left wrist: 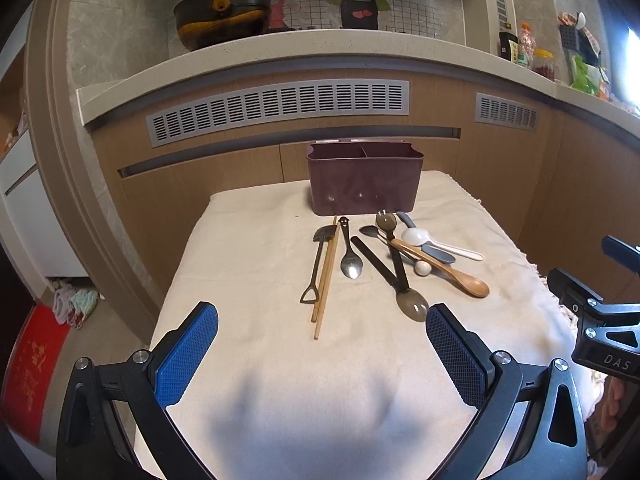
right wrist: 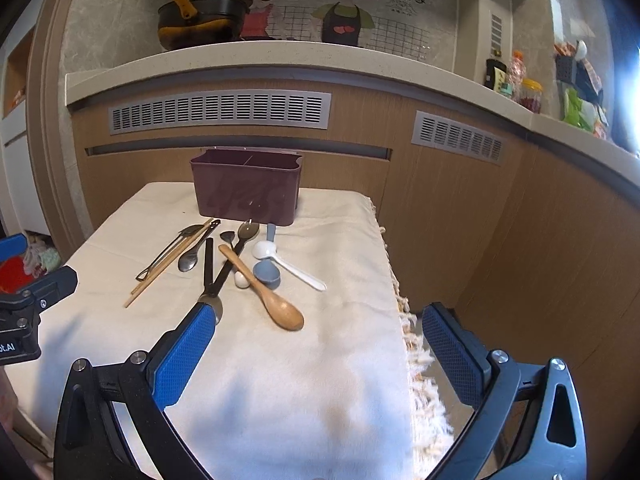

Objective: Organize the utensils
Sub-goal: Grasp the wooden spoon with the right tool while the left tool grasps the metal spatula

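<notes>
A dark purple utensil box (left wrist: pixel 364 178) with a divider stands at the far end of the cloth-covered table (left wrist: pixel 248 264); it also shows in the right wrist view (right wrist: pixel 246 188). In front of it lie a pair of chopsticks (left wrist: pixel 326 280), a small shovel-shaped spoon (left wrist: pixel 314 268), a metal spoon (left wrist: pixel 351 254), a wooden spoon (left wrist: pixel 444 268), a white spoon (left wrist: pixel 436 242), a grey-blue spoon (right wrist: pixel 267 268) and long dark spoons (left wrist: pixel 384 268). My left gripper (left wrist: pixel 322 354) is open and empty, short of the utensils. My right gripper (right wrist: pixel 318 356) is open and empty over the table's right edge.
A kitchen counter (left wrist: pixel 280 52) runs behind the table with a black pot (left wrist: pixel 220 16) on it and bottles and jars (left wrist: pixel 528 50) at the right. The cloth's fringed edge (right wrist: pixel 412 340) hangs at the right. A red tub (left wrist: pixel 32 356) stands on the floor left.
</notes>
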`<control>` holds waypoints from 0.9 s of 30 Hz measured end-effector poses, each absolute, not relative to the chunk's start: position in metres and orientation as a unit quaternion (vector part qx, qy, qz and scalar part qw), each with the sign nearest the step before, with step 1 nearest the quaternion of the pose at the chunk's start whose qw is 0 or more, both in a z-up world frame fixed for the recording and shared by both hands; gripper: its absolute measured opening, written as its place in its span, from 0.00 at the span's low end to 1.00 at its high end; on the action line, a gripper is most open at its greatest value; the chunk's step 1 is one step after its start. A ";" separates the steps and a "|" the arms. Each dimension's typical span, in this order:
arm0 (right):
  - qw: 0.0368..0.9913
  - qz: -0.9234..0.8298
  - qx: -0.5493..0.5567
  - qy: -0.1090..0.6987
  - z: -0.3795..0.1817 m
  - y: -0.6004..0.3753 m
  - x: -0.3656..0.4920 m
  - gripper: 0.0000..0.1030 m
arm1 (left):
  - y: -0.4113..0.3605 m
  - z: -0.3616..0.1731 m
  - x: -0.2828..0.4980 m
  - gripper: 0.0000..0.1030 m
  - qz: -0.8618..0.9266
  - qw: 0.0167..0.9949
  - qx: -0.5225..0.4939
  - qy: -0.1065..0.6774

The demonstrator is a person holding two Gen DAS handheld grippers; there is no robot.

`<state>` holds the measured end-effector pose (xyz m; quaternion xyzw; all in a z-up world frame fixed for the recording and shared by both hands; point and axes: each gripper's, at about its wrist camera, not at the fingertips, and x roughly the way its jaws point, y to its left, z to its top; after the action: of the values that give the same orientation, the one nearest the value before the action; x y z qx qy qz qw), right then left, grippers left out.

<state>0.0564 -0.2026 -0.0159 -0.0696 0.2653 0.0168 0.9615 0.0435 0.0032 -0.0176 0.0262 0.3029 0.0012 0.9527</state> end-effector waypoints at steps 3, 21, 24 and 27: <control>0.957 0.032 -0.091 0.274 -0.022 -0.197 0.076 1.00 | 0.007 -0.026 0.066 1.00 0.011 0.949 0.032 0.312; 0.896 0.203 -0.161 0.360 -0.071 -0.152 0.198 0.80 | 0.043 -0.068 0.161 0.99 0.000 0.933 0.034 0.357; 0.884 0.217 -0.193 0.366 -0.077 -0.137 0.209 0.49 | 0.052 -0.073 0.163 0.98 0.003 0.930 0.018 0.368; 0.872 0.236 -0.193 0.384 -0.084 -0.131 0.221 0.36 | 0.060 -0.079 0.165 0.98 0.008 0.924 0.002 0.382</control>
<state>0.2208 -0.1308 -0.0843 -0.1934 0.3838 0.2355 0.8717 0.1648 0.0601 -0.0787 0.0017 0.3820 0.0080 0.9241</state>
